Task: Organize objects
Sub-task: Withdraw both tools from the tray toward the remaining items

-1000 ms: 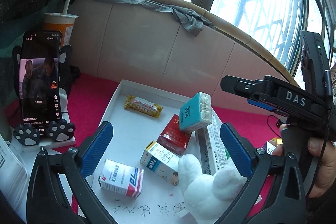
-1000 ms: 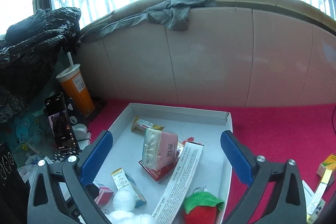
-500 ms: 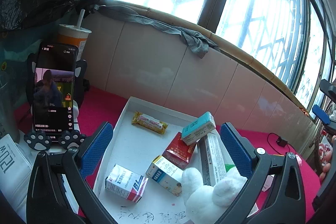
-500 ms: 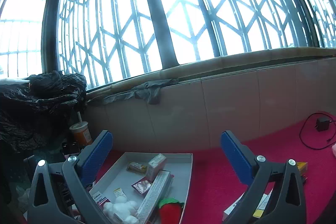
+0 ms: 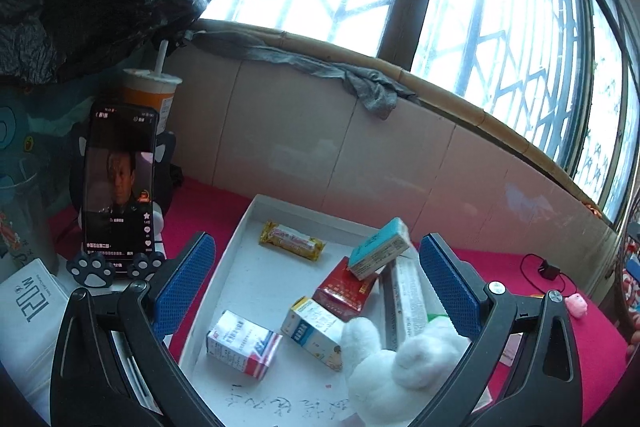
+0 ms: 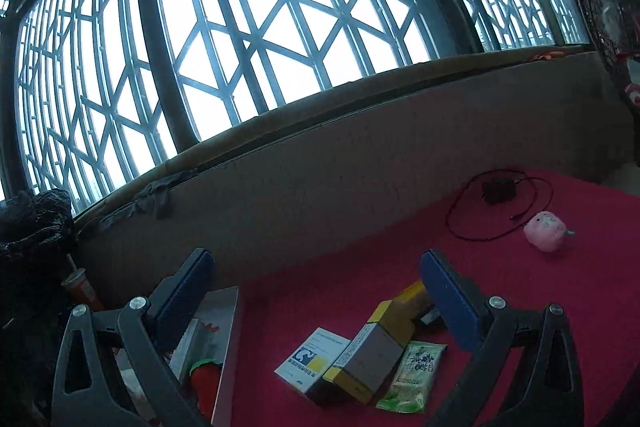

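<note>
A white tray [image 5: 248, 227] on the red cloth holds a teal box [image 5: 378, 247] leaning on a red pack [image 5: 344, 289], a yellow snack bar [image 5: 292, 240], two small medicine boxes [image 5: 242, 344], a long white box [image 5: 404, 291] and a white plush [image 5: 400, 363]. My left gripper [image 5: 316, 287] hangs open above the tray, empty. My right gripper [image 6: 316, 303] is open and empty over loose items right of the tray: a white-blue box [image 6: 312, 359], a yellow-grey box [image 6: 372, 355] and a green packet [image 6: 414, 375]. The tray's edge [image 6: 228, 347] and a red strawberry toy [image 6: 204, 383] show at lower left.
A phone [image 5: 118, 187] on a paw stand plays video left of the tray, with an orange cup [image 5: 146, 99] behind it. A pink plush [image 6: 546, 225] and a black charger cable [image 6: 500, 203] lie on the red cloth at right. A tiled wall and windows stand behind.
My right gripper swung away from the tray to the right, over the loose boxes on the cloth. The left gripper pulled back slightly; the teal box now leans on the red pack.
</note>
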The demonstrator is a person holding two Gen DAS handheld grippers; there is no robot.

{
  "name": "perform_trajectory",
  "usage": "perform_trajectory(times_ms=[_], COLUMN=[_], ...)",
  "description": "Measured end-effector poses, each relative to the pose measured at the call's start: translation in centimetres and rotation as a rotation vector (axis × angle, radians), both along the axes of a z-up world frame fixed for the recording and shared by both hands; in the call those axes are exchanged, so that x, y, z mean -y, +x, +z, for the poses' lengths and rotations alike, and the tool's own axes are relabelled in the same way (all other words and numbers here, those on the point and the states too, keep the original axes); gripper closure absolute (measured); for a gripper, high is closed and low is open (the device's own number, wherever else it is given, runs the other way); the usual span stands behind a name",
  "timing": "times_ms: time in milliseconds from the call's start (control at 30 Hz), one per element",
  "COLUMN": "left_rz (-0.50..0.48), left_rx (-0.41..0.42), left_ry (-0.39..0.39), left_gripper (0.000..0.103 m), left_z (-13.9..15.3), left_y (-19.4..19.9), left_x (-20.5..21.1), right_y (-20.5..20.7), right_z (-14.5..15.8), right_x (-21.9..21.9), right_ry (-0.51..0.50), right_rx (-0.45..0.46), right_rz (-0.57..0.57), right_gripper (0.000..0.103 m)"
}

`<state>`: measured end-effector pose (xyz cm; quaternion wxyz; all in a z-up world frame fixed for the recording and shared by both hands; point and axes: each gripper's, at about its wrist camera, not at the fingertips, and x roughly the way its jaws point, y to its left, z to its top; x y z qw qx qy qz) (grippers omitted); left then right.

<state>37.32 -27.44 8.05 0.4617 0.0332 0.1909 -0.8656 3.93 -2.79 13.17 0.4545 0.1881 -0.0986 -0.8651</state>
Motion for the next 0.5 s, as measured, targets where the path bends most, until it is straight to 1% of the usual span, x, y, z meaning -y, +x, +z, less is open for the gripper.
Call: perform_trajectory(times_ms=[67,133,200,300,400,500], left_rz=[-0.043,-0.103,-0.161,-0.229,-0.262,-0.282], left_rx=[-0.004,0.007,0.016,0.035,0.073,0.087], left_ry=[-0.041,-0.057,-0.044,-0.011,0.005,0.023], left_gripper=[0.000,0.000,0.000,0.000,0.000,0.000], left_z=[1.0,1.7,1.9,1.5,1.0,0.7], left_y=[-0.7,-1.9,-3.1,-5.0,-6.6,-7.5], left_x=[-1.9,-3.4,-4.3,-5.2,-6.0,-6.5], right_y=[-0.8,-1.4,-1.8,-1.6,-1.5,-2.0], right_z=[-0.2,-0.5,-0.7,-0.7,-0.9,-1.1], right_x=[-0.7,-1.1,-1.4,-1.4,-1.5,-1.9], right_ry=[0.004,-0.001,-0.003,-0.002,0.000,0.000], right_rx=[0.020,0.040,0.051,0.043,0.030,0.029], right_rz=[-0.035,-0.057,-0.065,-0.064,-0.062,-0.068], right_gripper=[0.000,0.000,0.000,0.000,0.000,0.000])
